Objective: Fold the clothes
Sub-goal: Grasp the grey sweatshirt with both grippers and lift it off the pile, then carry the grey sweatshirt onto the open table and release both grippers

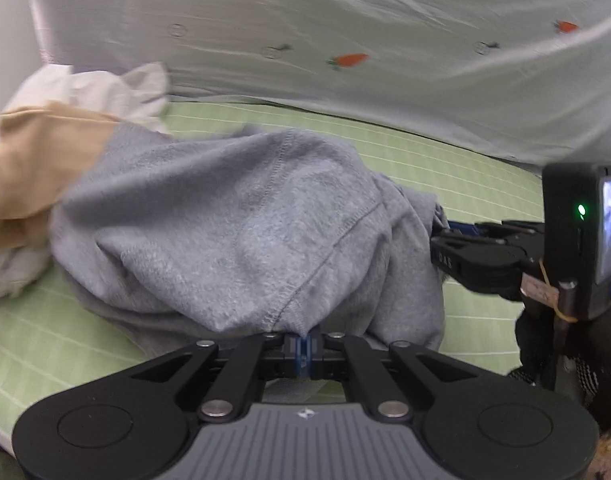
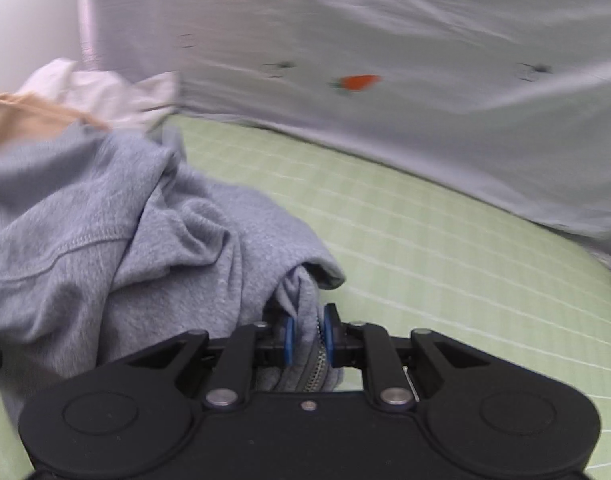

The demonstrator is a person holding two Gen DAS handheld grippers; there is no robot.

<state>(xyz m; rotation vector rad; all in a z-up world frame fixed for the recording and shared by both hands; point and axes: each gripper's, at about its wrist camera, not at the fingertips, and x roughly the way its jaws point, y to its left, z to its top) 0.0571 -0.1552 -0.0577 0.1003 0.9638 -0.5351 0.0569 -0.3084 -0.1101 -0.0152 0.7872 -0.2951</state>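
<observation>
A crumpled grey sweatshirt (image 1: 241,232) lies bunched on the green grid-patterned mat (image 1: 445,176). My left gripper (image 1: 304,346) is shut on the sweatshirt's near edge, its blue pads pinching the fabric. My right gripper (image 1: 445,232) comes in from the right and grips the garment's right side. In the right wrist view the right gripper (image 2: 308,334) is shut on a fold of the grey sweatshirt (image 2: 117,240) beside its zipper (image 2: 316,372), with cloth between the blue pads. The mat (image 2: 445,264) spreads to the right.
A beige garment (image 1: 37,160) and white clothes (image 1: 97,92) are piled at the left, touching the sweatshirt. A pale sheet printed with carrots (image 1: 345,32) hangs behind the mat. The beige garment (image 2: 21,120) and white clothes (image 2: 101,92) also show top left.
</observation>
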